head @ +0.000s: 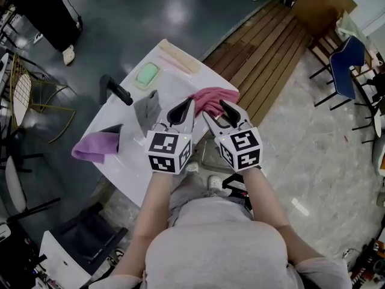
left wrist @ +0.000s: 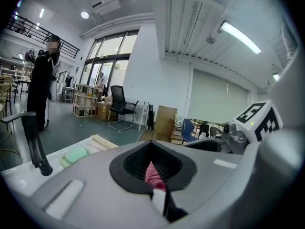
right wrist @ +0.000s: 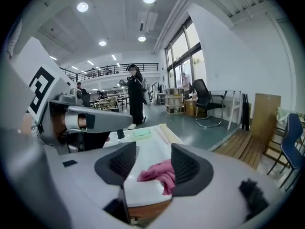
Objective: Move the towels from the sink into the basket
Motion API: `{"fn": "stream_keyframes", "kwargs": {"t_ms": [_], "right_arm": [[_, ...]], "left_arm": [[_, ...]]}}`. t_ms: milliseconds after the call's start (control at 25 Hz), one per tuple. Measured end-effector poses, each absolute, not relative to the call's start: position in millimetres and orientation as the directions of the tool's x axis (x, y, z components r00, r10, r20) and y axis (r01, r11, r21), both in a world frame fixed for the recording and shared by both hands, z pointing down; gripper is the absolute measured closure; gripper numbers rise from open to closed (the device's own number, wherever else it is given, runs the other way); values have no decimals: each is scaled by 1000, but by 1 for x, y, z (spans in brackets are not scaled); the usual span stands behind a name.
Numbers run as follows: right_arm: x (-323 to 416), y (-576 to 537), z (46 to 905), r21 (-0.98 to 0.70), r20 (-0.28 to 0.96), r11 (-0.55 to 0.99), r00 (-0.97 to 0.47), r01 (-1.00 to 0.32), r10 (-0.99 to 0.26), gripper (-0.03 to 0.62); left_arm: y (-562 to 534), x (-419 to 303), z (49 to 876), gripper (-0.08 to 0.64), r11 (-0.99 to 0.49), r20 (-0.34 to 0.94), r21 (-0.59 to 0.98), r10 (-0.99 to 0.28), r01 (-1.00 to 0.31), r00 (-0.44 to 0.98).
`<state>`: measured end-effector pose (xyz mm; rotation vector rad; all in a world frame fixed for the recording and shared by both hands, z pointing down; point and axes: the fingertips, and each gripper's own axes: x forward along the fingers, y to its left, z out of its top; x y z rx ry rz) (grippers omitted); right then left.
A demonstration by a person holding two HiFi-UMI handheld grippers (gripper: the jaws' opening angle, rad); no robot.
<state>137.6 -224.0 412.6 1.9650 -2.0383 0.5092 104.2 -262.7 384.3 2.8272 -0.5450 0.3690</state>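
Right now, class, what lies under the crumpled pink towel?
The crumpled pink towel rests on the white sink, whose top shows around it; anything beneath its folds is covered.

I hold my forearms out ahead, side by side, both grippers tilted slightly down toward the pink towel (head: 212, 97). My left gripper (head: 190, 103) has its jaws together, its tip just beside the towel. My right gripper (head: 218, 114) has its jaws spread apart at the towel's near edge.
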Motion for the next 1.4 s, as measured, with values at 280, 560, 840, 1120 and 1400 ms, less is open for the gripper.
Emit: {"fn": "stream_keyframes", "kwargs": {"t_ms": [280,560,840,1120,1400], "right_arm": [[145,-254,443,-70,481,-25,-12,-997,-877,362],[154,-269,471,-76,546,-70,17,-995,-837,362],[159,-280,507,-28,628,-84,47,-996,-777,362],[163,-283,533,7,680,-101,79,-995,-729,362],[164,-280,552,23,728,-107,90,-994,-679,362]], "left_arm": [[-284,109,404,555,-904,324,199,-304,-379,896],[-294,120,421,554,-909,346,221,-267,-355,899],[-303,127,434,554,-910,357,231,-249,-344,900],[-311,123,442,555,-899,370,263,-243,-351,897],[-315,121,452,555,-891,376,293,-227,-347,899]]}}
